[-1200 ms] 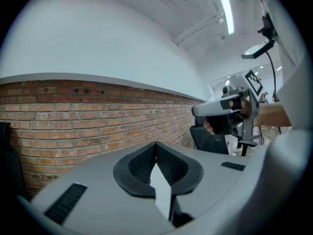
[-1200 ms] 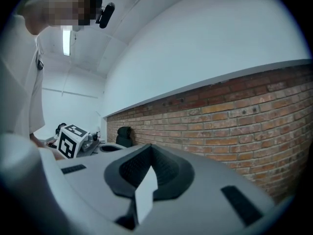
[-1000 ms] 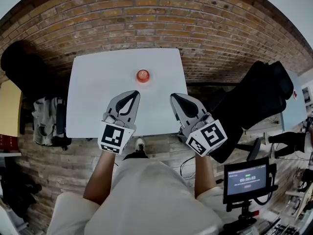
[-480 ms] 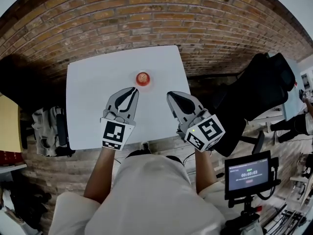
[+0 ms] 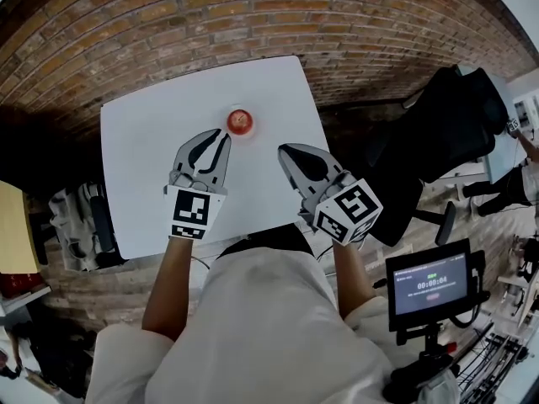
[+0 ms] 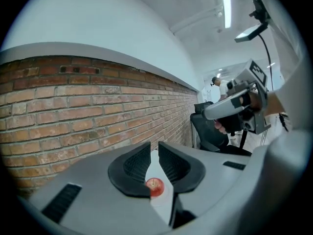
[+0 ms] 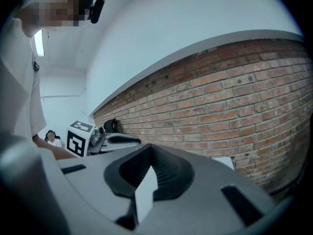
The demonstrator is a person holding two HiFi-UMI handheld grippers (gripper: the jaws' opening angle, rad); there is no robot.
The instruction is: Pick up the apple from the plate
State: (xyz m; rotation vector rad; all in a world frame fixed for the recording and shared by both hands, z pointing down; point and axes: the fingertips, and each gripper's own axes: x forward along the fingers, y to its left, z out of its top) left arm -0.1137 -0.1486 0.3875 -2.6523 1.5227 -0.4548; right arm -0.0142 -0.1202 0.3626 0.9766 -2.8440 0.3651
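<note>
On one table [image 5: 143, 167], one apple [image 5: 240, 121]

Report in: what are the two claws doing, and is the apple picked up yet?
Left gripper empty, jaws just opening slightly. Right gripper shut, empty. Apple untouched on table, ahead of left gripper. Path clear.

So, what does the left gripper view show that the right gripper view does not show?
Only the left gripper view: the red apple, seen ahead through the narrow gap of the left hand-held gripper, whose jaws have just been opening with nothing between them, and the right hand-held gripper. Only the right gripper view: its own jaws, tips together, and the left hand-held gripper from outside. Both: the brick wall and the white table.
</note>
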